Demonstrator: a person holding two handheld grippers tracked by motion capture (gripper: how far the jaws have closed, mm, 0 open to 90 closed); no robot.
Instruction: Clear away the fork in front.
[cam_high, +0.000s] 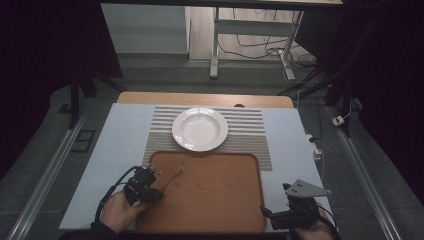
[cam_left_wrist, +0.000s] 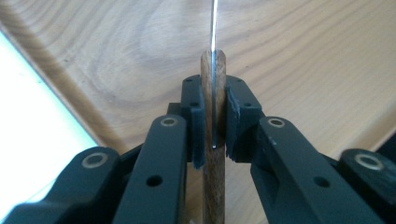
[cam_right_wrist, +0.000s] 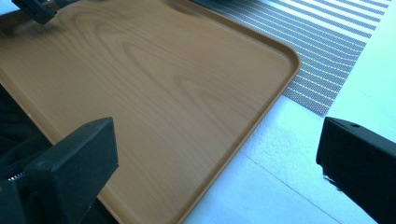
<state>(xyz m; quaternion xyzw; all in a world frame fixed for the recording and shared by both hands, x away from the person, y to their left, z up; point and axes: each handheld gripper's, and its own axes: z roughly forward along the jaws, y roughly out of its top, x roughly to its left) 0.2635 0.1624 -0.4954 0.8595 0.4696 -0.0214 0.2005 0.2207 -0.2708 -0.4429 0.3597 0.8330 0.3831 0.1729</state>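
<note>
Clamping fork handle, left fingers.

Dim room, grey floor, white-legged desk beyond, loose cables.

no readable text, label, brand, number or sign appears in any of the three views.
</note>
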